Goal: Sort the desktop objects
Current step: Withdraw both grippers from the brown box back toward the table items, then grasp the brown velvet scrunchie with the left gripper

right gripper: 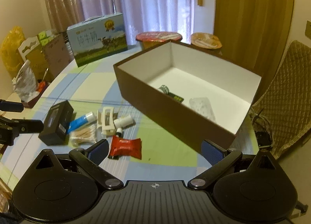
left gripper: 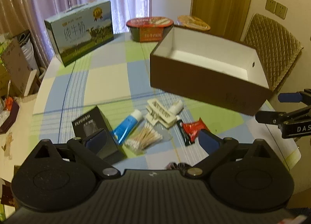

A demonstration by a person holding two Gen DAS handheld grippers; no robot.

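A: Clutter sits loose on the counter [left gripper: 108, 80] just before the brown box [right gripper: 175, 111]: red packet [right gripper: 125, 147], white clip [right gripper: 107, 120], blue tube [left gripper: 127, 125], cotton swabs [left gripper: 143, 138], black carton [right gripper: 56, 123].

B: Both empty, we judge: left hand-held gripper [left gripper: 153, 138] and right hand-held gripper [right gripper: 154, 149] spread wide.

A: We take the red packet by its flat sides, then lift clear over the box wall.

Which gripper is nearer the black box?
Left. The left gripper has one jaw right at the black box; the right gripper hangs beyond the red packet.
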